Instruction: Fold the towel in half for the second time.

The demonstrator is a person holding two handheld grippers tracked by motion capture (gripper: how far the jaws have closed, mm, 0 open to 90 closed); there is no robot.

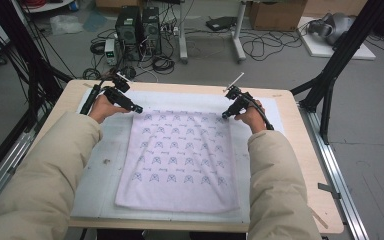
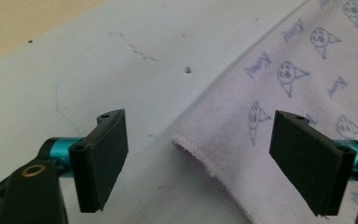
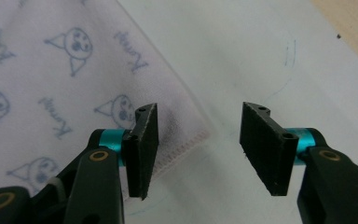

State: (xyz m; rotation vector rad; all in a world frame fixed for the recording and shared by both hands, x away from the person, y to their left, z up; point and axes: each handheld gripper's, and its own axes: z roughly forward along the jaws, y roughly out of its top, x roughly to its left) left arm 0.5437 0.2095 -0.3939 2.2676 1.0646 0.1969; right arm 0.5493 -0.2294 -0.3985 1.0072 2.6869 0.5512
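Note:
A pale pink towel printed with small blue cartoon faces lies flat on a white mat. My left gripper is at the towel's far left corner. In the left gripper view that gripper is open, with the hemmed corner lying between the jaws, untouched by the pads. My right gripper is at the far right corner. In the right gripper view it is open too. One jaw stands over the towel and the corner pokes into the gap.
The mat covers most of a wooden table. Black frame posts rise at both far corners. Beyond the table's far edge, computer towers and loose cables sit on the floor.

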